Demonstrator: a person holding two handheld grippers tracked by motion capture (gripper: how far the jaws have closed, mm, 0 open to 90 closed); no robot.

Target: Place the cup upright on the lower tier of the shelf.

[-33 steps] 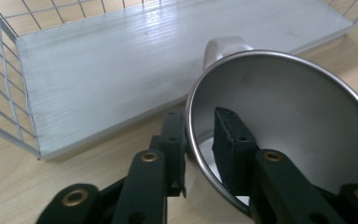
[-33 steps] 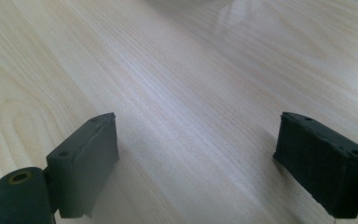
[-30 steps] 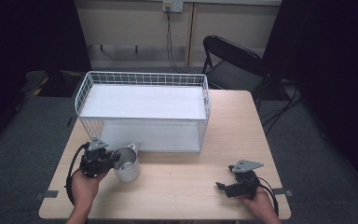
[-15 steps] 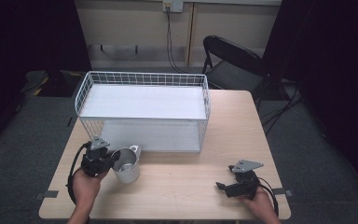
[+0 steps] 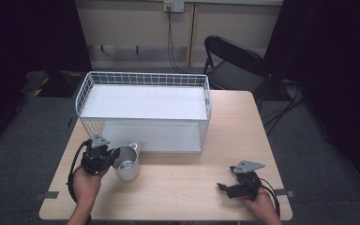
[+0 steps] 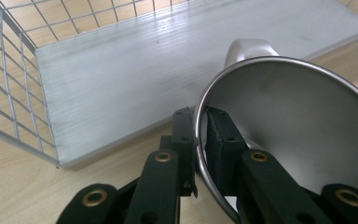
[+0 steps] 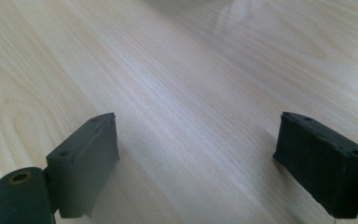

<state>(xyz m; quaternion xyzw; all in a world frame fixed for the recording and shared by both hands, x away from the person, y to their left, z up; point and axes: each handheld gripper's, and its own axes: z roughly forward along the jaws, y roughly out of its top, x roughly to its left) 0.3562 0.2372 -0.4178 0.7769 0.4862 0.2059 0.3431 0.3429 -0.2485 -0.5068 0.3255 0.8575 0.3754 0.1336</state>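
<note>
Cup [image 5: 125, 162], metal, sits on the table [image 5: 183, 187] at front left, just in front of the wire rack [image 5: 143, 105]. Left gripper [image 6: 200, 135] pinches the cup's rim, one jaw outside the wall, one inside. Thin wall, so likely step is a lift toward the rack's lower shelf [image 6: 135, 74]: keep the clamp firm, raise level, clear the shelf edge. Right gripper [image 7: 196, 161] at front right rests low over bare table, jaws spread wide, holding nothing.

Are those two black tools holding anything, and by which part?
The left tool pinches the metal cup by its rim, one jaw inside. The right tool holds nothing.
</note>
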